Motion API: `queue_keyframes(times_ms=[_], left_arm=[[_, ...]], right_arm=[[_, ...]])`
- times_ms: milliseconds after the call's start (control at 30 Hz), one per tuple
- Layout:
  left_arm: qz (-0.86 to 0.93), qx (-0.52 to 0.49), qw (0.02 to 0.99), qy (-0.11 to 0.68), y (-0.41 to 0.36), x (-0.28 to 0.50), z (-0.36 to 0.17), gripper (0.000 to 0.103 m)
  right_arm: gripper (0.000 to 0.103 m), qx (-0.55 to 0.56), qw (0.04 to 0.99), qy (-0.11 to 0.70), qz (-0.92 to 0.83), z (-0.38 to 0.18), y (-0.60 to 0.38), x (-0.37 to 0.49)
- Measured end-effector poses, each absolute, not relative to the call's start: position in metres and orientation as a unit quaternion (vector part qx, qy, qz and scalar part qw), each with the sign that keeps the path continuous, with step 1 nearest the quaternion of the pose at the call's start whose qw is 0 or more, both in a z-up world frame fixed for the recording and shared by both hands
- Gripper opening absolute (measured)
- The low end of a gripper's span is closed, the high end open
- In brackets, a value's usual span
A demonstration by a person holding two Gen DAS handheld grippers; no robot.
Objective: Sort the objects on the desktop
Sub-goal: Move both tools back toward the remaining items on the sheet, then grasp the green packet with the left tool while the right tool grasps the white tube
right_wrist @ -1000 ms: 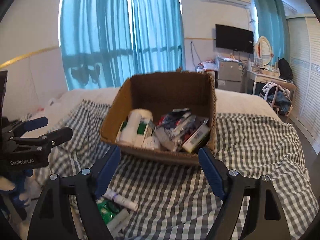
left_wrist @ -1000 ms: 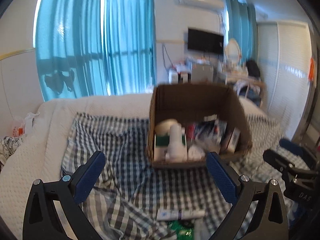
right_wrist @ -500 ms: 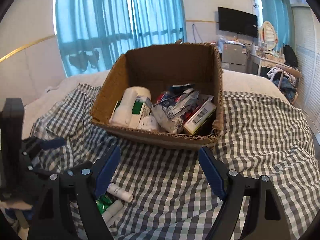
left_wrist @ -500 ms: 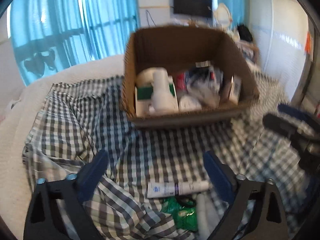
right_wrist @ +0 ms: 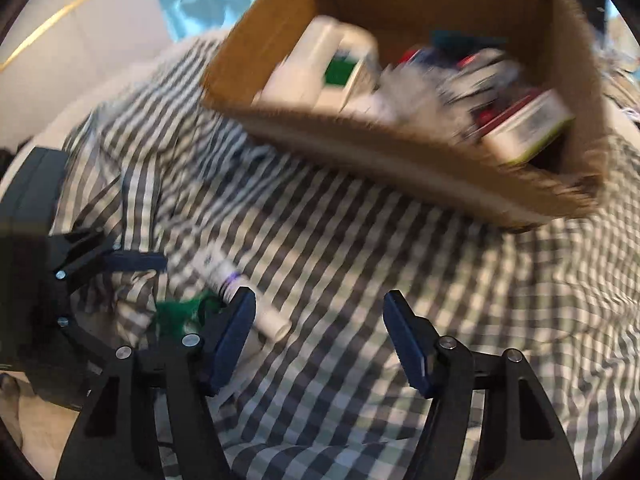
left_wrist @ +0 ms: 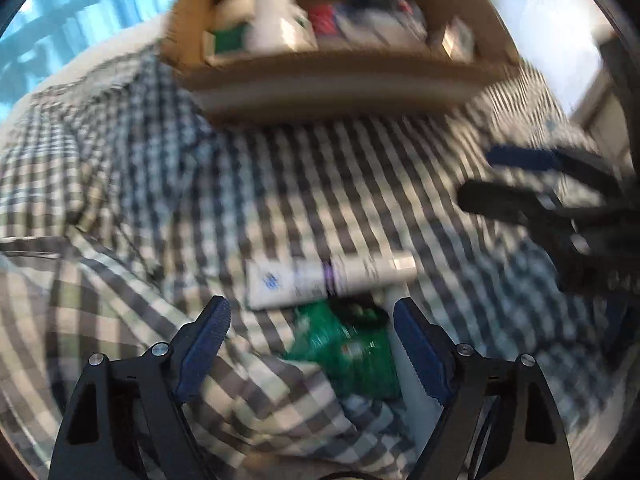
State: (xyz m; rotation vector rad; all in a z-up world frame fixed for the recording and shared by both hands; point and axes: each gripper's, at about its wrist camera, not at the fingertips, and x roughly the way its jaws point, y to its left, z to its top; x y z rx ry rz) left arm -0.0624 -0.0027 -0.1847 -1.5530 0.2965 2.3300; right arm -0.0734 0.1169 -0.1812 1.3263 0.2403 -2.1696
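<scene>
1. On a bed spread with a rumpled grey-and-white checked cloth [left_wrist: 280, 184], two hand-held grippers with black frames and blue pads point steeply down at a small cluster of loose items; both views are blurred.
2. Left gripper [left_wrist: 310, 334]: its jaws stand wide apart but are closing, the pads touching nothing. A crinkled green plastic packet [left_wrist: 348, 348] lies on the cloth between them.
3. A white squeeze tube with blue print and a purple band [left_wrist: 328, 278] lies flat, just beyond the green packet and touching its far edge, cap end toward the right of the left wrist view.
4. Right gripper [right_wrist: 318, 334]: its jaws are also apart and closing, with only bare checked cloth between the pads. The white tube [right_wrist: 240, 290] runs partly behind its left finger, and the green packet [right_wrist: 180, 312] sits further left.
5. An open brown cardboard box [right_wrist: 400, 160] rests on the cloth beyond the loose items, well apart from them. It holds a white bottle [right_wrist: 316, 64], a green-and-white carton [right_wrist: 340, 76] and other packets too smeared to identify.
6. Each gripper shows at the edge of the other's view.
</scene>
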Motion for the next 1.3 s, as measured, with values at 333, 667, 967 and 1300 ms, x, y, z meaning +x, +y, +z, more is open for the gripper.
queue_keyframes(times_ms=[333,667,967,1300], left_arm=[[0.77,-0.601,0.167,0.134,0.007,-0.061,-0.216,0.076],[0.752,-0.614,0.204,0.125,0.013,-0.057,-0.222,0.046],[0.775,-0.588,0.204,0.108,0.01,-0.048,-0.206,0.036],[0.84,-0.498,0.192,0.095,-0.002,-0.039,-0.154,0.036]], right_arm=[[0.066,0.556,0.345,0.173,-0.736,-0.226,0.074,-0.076],[0.021,0.568,0.343,0.159,-0.731,-0.24,0.07,-0.088],[0.02,0.52,0.303,0.109,-0.791,-0.204,0.106,-0.073],[0.02,0.408,0.262,0.085,-0.87,-0.131,0.14,-0.036]])
